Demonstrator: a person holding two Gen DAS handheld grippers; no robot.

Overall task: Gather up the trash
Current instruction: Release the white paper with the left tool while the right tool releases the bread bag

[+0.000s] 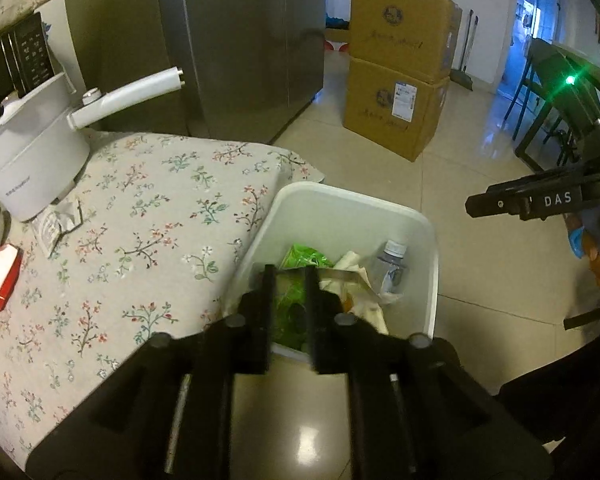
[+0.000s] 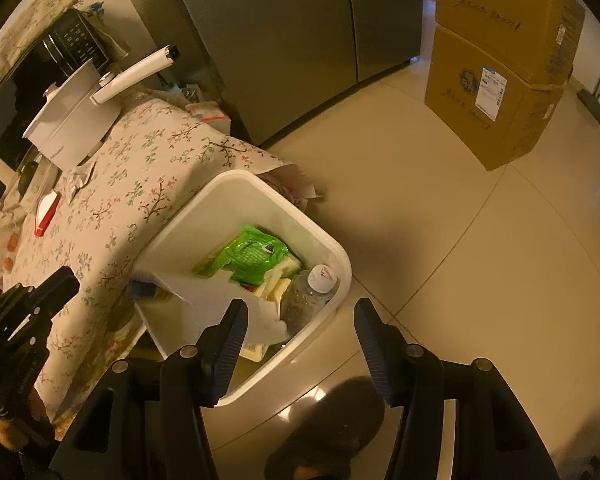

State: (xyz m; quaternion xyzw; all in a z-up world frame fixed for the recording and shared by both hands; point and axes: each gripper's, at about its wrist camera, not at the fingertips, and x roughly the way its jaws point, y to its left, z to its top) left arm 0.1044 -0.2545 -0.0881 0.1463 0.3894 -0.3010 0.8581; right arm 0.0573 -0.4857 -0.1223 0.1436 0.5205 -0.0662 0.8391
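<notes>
Left gripper [image 1: 290,280] jaws narrowly apart, empty; right gripper [image 2: 300,320] spread wide, empty. Risk: crumpled wrapper [image 1: 58,222] left behind on floral-cloth table [image 1: 148,208], missing white plastic bin [image 1: 428,240].

Both wrist cams looked down, close above white bin [image 1: 428,240] [image 2: 236,184] beside floral-cloth table [image 1: 140,240] [image 2: 112,200]; shared bin, table, fridge [image 1: 240,40] [image 2: 300,40], boxes [image 1: 400,80] [image 2: 500,80].

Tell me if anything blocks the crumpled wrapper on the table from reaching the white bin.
Nothing visible does. The crumpled pale wrapper lies beside the white electric pot, and only bare floral tablecloth lies between it and the open white plastic bin at the table's edge.
</notes>
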